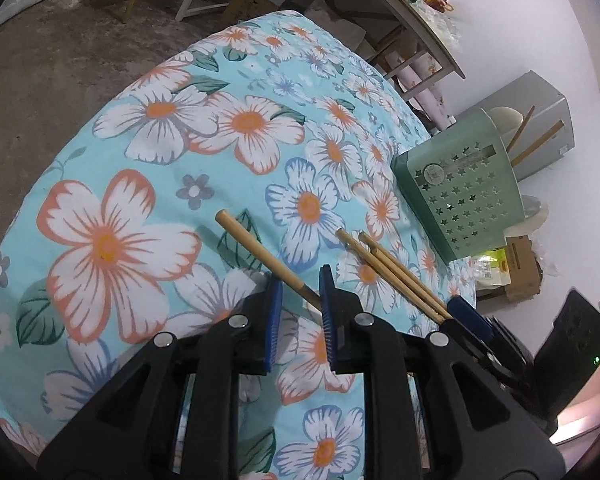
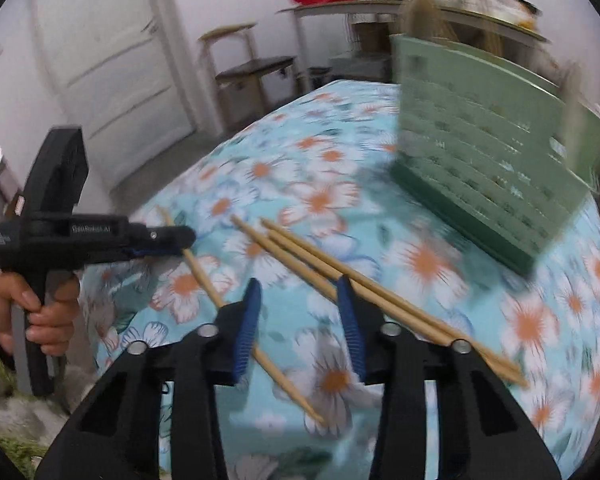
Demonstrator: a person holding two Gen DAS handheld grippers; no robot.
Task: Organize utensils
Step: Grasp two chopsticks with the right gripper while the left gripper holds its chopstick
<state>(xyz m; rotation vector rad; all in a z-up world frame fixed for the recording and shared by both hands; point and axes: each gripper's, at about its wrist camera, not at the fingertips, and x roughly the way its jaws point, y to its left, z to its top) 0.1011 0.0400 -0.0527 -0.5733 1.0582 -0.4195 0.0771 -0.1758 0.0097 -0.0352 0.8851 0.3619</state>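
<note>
Floral cloth covers the bench [image 1: 140, 160], where the green holder [image 1: 468, 184] already has utensils standing in it, while a single chopstick [image 1: 252, 244] crosses the left gripper [image 1: 300, 320], its narrowly parted fingers' hold unclear, and three chopsticks [image 1: 392, 268] lie loose by the right gripper [image 2: 300, 328], fingers apart, empty.
</note>
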